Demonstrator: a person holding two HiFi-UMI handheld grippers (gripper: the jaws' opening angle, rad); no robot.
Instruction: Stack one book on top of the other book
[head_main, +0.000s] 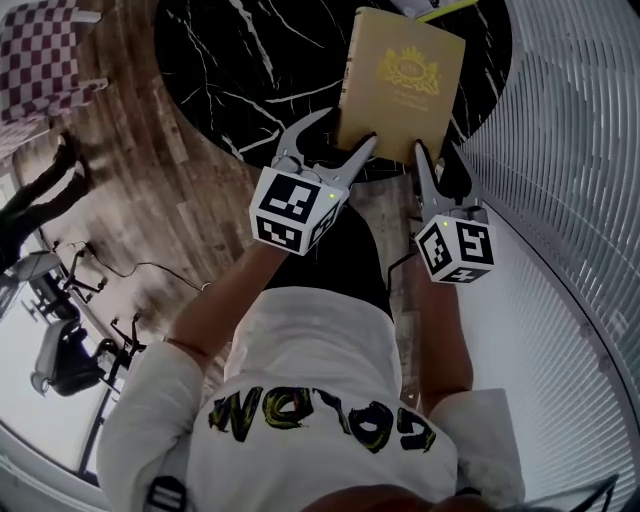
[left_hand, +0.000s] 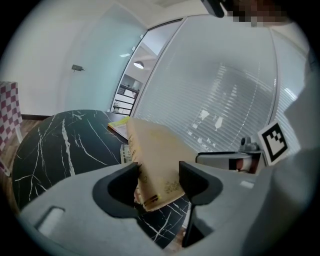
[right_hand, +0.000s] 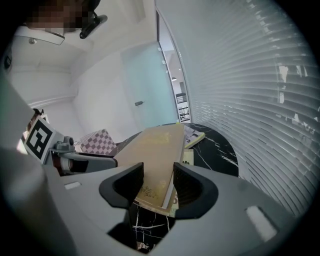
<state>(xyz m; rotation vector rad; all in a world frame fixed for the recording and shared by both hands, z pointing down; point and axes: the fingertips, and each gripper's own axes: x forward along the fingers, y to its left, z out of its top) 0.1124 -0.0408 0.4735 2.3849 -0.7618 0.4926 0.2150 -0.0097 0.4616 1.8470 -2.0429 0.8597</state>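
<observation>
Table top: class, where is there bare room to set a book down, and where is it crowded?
Free: the table left of the tan book, out to the rim by the wooden floor. Crowded: the right side by the blinds, where the left gripper and right gripper hold that book, with a yellow book beyond.

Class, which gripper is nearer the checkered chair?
Left. The left gripper grips the tan book at its near-left corner, on the side of the chair; the right gripper grips the corner farther from it.
</observation>
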